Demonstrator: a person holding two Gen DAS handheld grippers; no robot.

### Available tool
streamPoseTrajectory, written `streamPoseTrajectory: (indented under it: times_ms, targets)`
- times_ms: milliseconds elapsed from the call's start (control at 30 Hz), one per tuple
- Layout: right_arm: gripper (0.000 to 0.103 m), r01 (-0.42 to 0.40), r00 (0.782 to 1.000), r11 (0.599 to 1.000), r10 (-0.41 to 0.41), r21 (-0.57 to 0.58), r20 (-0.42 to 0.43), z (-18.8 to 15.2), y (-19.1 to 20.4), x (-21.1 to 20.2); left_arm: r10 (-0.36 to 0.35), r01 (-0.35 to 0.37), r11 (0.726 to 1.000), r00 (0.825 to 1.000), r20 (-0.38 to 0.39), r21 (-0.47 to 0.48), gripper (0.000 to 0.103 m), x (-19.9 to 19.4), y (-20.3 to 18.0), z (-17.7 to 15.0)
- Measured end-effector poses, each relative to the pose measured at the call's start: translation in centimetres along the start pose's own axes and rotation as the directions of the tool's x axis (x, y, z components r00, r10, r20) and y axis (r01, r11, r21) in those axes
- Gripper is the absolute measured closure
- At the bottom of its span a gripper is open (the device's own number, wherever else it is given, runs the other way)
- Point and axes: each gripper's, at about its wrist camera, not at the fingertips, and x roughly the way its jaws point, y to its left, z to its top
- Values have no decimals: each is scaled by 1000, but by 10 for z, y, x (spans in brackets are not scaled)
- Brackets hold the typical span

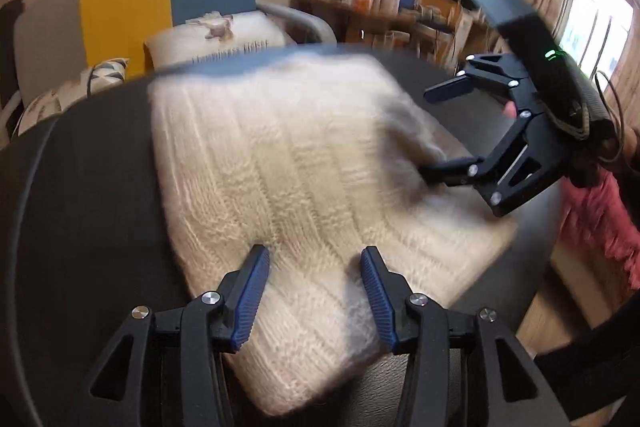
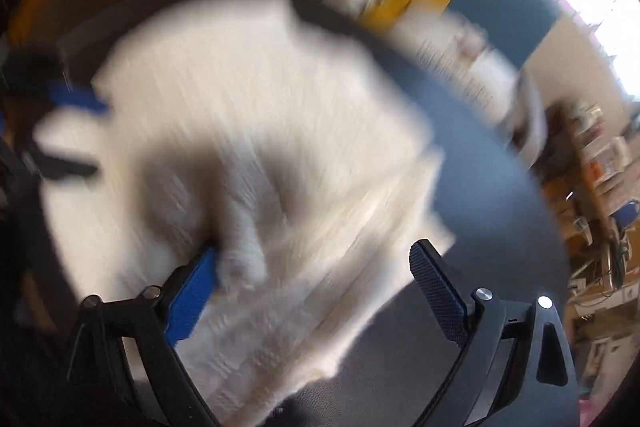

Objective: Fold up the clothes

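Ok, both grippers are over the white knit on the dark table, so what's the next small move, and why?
Probably lower the open right gripper onto the white sweater edge and close: its jaws straddle that edge without pinching. The open left gripper holds nothing.

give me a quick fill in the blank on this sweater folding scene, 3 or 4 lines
1. The folded knit sweater is ____ in colour.
2. It lies on a round table whose top is ____.
3. The pads on the left gripper are ____ in colour.
4. The jaws of the right gripper stand ____, with the sweater's edge between them.

Missing words: cream (white); black (dark); blue; open
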Motion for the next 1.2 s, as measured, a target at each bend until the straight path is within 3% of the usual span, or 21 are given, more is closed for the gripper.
streamPoseTrajectory:
  times_ms: [67, 233, 300, 400, 500, 567, 700, 800, 867, 933, 1067, 1133, 1200]
  targets:
    - [2, -47, 999, 997, 46, 67, 17, -11, -9, 12, -9, 9, 1000, 1000, -4, -6, 54, -1, 1, 0]
    - [1, -26, 997, 992, 16, 124, 76, -26, -24, -17, -51, 53, 998, 995, 89, -26, 54, -29, 1, 6]
    - [1, -24, 994, 996, 13, 92, 113, -25, -19, -38, -61, 63, 998, 993, 105, -16, 54, -34, -2, 5]
    - [1, -17, 988, 1000, 17, -5, 154, -18, 3, -67, -60, 61, 998, 997, 45, -14, 54, -21, -5, -2]
    - [1, -15, 996, 998, 20, -56, 84, -17, 21, -46, -54, 54, 999, 999, 1, -4, 54, -9, -9, -9]
    - [2, 17, 1000, 998, -17, -61, 0, -36, 24, -21, -50, 50, 999, 999, 2, 12, 53, -7, -12, -12]
    - [1, -5, 1000, 995, 4, 100, 8, -51, -2, -12, -96, 97, 995, 995, 7, -16, 53, -18, -8, -6]
    - [1, -47, 998, 984, 37, 173, 60, -58, -16, -36, -82, 82, 997, 993, 90, 8, 53, -38, -4, 5]
    - [1, -164, 980, 959, 131, 232, 153, -64, -26, -58, -79, 80, 997, 988, 135, 1, 53, -48, 2, 14]
    - [1, -306, 938, 918, 245, 253, 245, -67, -32, -72, -66, 69, 997, 986, 153, -17, 53, -48, 12, 26]
    - [0, -379, 904, 878, 282, 293, 322, -55, -35, -80, -35, 44, 997, 991, 130, -68, 53, -30, 30, 47]
    - [0, -461, 868, 820, 338, 338, 364, -48, -46, -66, -6, 15, 996, 996, 92, -89, 53, -13, 37, 53]
    - [0, -509, 850, 773, 382, 379, 362, -46, -50, -52, 1, 3, 995, 999, 46, -101, 53, 5, 41, 52]
